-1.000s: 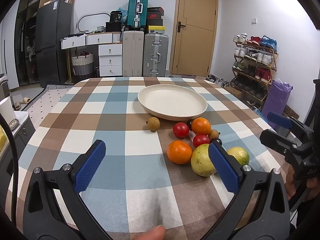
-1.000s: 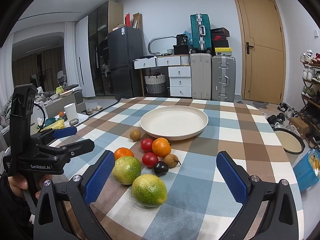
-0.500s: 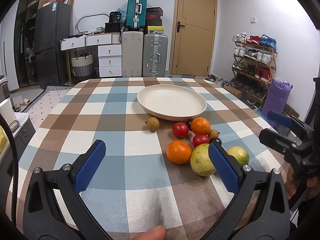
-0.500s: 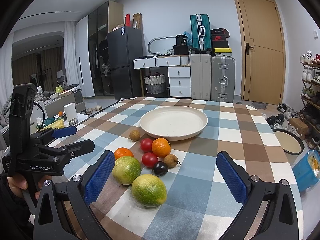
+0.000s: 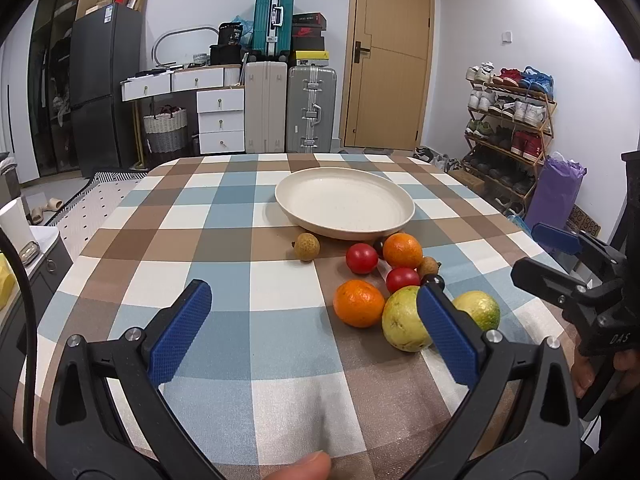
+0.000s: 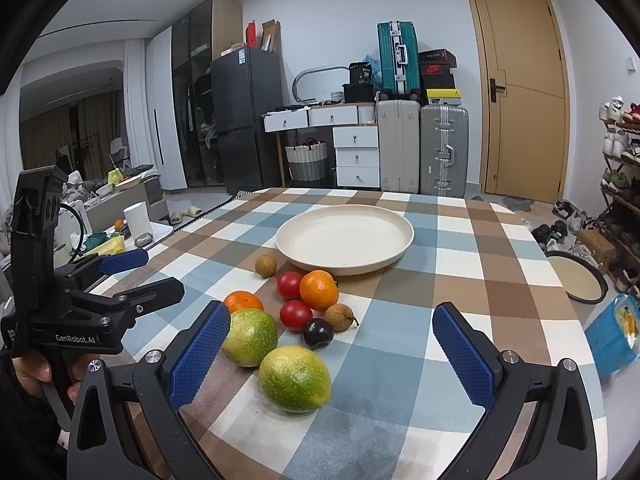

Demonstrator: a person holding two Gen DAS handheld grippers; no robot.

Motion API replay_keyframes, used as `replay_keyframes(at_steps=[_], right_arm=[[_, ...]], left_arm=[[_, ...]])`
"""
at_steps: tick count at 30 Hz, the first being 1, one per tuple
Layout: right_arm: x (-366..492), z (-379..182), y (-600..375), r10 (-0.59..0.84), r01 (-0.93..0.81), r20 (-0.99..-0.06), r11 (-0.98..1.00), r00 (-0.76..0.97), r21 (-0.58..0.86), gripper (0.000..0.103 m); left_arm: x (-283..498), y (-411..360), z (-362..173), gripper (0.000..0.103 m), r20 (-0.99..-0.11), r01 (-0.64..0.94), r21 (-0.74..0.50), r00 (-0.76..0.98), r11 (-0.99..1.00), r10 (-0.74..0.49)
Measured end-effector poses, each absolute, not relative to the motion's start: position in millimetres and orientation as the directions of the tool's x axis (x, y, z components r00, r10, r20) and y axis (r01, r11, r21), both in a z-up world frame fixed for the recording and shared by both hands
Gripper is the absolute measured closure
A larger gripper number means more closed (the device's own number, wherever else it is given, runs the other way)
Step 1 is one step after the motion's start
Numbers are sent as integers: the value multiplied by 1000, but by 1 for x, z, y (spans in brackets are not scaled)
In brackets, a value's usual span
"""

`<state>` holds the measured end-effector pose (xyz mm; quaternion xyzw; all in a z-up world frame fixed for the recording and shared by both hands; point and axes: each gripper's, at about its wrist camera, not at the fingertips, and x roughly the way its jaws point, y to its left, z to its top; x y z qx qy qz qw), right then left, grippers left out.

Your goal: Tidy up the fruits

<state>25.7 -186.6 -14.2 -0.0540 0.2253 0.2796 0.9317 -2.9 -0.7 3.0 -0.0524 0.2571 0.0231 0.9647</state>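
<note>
An empty cream plate stands mid-table. In front of it lies a cluster of fruit: two oranges, two red tomatoes, two green-yellow citrus fruits, a dark plum and two small brown longans. My left gripper is open and empty, left of the cluster. My right gripper is open and empty, with the nearest green fruit between its fingers' line of sight.
The checked tablecloth covers the table. Suitcases, drawers and a door stand behind it. A shoe rack is at the right. A blue packet and a round basin lie off the right edge.
</note>
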Motion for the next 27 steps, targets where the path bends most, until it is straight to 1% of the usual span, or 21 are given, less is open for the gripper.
replay_keyframes(at_steps=[7,10,14,17,22,24,27], right_arm=[[35,-19,-191,476,-516,-478,855,738,53,0],[40,-20,-191,483,-522,-506,850,715,73,0],[40,-18,-187,476,-529,-524,847,706,56,0],[45,-20,-185,480,-544,-568,836,668,66,0],[48,-32,-180,472,-561,-632,825,614,71,0],[49,-38,-178,456,-562,-655,825,603,56,0],[51,-47,-175,457,-580,-697,812,553,72,0]], left_arm=[[-1,0,3,1,-518,-68,-77,855,995,18],[0,1,3,1,-528,-63,-74,849,995,15],[0,3,3,1,-530,-63,-80,848,995,10],[5,2,-1,1,-554,-39,-104,832,994,-25],[11,-6,-6,1,-600,-26,-75,799,997,-24],[13,-8,-8,1,-617,-9,-76,786,997,-40],[17,-15,-11,1,-631,18,-88,773,996,-69]])
